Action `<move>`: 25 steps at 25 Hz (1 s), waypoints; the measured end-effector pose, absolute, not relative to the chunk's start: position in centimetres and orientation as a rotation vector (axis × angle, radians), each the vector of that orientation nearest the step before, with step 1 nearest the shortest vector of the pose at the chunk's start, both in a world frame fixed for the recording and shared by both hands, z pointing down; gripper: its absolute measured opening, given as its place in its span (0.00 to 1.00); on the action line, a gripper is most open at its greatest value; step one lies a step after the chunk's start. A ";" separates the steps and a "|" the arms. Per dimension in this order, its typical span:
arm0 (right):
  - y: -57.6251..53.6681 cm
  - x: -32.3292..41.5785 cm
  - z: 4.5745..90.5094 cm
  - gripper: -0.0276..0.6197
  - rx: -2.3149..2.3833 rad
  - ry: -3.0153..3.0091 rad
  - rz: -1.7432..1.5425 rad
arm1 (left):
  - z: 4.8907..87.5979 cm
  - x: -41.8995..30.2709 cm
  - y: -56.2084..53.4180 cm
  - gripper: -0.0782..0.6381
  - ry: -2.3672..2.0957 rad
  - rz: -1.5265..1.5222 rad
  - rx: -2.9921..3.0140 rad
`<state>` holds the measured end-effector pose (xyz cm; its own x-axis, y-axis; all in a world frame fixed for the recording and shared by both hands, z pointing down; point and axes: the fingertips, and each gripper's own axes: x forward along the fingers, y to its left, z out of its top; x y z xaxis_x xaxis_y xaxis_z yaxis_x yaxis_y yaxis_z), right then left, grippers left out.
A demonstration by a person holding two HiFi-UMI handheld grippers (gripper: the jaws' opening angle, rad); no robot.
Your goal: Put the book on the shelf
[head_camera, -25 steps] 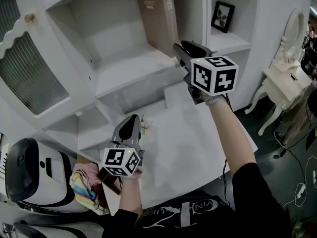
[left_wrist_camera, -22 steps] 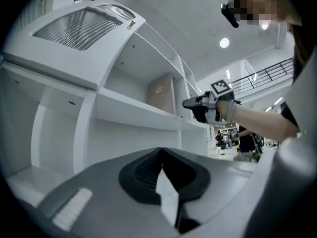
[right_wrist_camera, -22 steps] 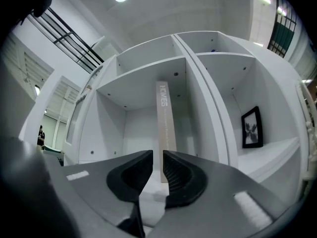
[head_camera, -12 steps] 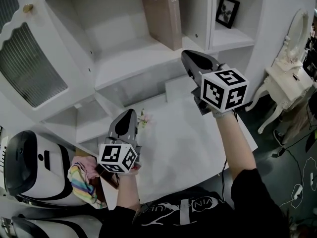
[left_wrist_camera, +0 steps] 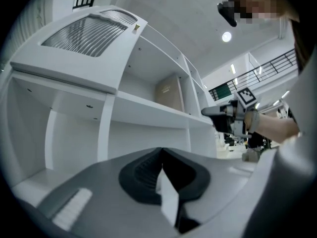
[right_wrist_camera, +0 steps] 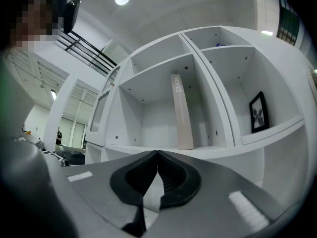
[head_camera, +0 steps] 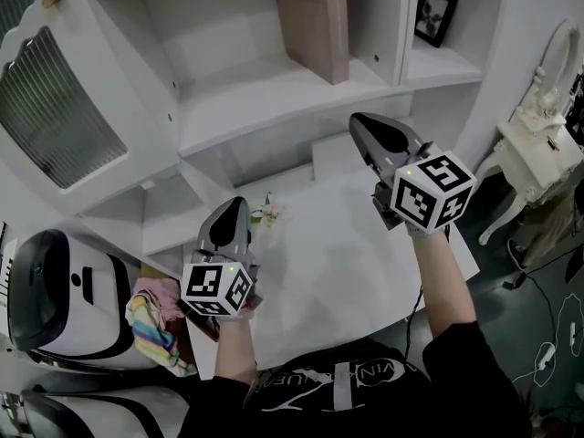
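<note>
A tall tan book point(head_camera: 319, 21) stands upright on the white shelf point(head_camera: 265, 94), against the right wall of its compartment. In the right gripper view the book point(right_wrist_camera: 182, 113) is straight ahead, and in the left gripper view it point(left_wrist_camera: 170, 94) is far off. My right gripper point(head_camera: 358, 121) hangs below and in front of that shelf, apart from the book, shut with nothing in it point(right_wrist_camera: 157, 155). My left gripper point(head_camera: 233, 203) hovers low over the white desk point(head_camera: 347, 263), also shut and empty point(left_wrist_camera: 161, 155).
A framed picture point(head_camera: 436, 15) leans in the compartment to the right of the book. A small flower sprig point(head_camera: 267, 213) lies on the desk by the left gripper. A glass-fronted cabinet door point(head_camera: 55, 108) stands at left and an ornate side table point(head_camera: 538, 135) at right.
The right gripper has drawn back and down from the foot of the book, which stays standing on the shelf. The left gripper has shifted only slightly.
</note>
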<state>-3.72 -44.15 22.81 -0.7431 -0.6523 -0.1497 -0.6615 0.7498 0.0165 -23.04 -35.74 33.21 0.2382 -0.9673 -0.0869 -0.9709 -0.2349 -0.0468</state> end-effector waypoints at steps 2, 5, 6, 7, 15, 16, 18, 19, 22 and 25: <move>-43.9 -4.0 23.8 0.05 -1.043 2.820 0.099 | 33.4 -23.4 -35.8 0.11 1.901 0.061 -2.384; -43.6 -4.3 25.4 0.05 -1.027 2.841 0.083 | 33.6 -23.9 -35.7 0.11 1.922 0.067 -2.361; -43.5 -4.5 25.9 0.05 -1.025 2.847 0.079 | 33.6 -24.1 -35.7 0.11 1.929 0.069 -2.353; -43.5 -4.5 26.4 0.05 -1.025 2.853 0.075 | 33.7 -24.3 -35.7 0.11 1.938 0.072 -2.346; -43.3 -4.4 29.9 0.05 -1.019 2.832 0.022 | 35.4 -25.9 -35.7 0.11 2.013 0.063 -2.311; -43.3 -4.5 30.3 0.05 -1.018 2.830 0.011 | 35.6 -26.0 -35.6 0.11 2.019 0.061 -2.307; -43.3 -4.6 31.1 0.05 -1.018 2.831 -0.008 | 36.0 -26.2 -35.6 0.11 2.030 0.055 -2.299; -43.3 -4.6 31.4 0.05 -1.017 2.830 -0.015 | 36.2 -26.4 -35.6 0.11 2.037 0.052 -2.293; -43.3 -4.9 32.3 0.05 -1.008 2.823 -0.023 | 36.5 -26.9 -35.5 0.11 2.063 0.048 -2.265; -43.2 -5.2 33.2 0.05 -0.997 2.832 -0.027 | 37.0 -27.2 -35.3 0.11 2.084 0.045 -2.243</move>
<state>-5.19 -43.23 33.25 -0.7707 -0.6249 -0.1250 -0.6223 0.7802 -0.0632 -27.22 -35.26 36.98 0.0746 -0.9944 -0.0752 -0.9967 -0.0719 -0.0379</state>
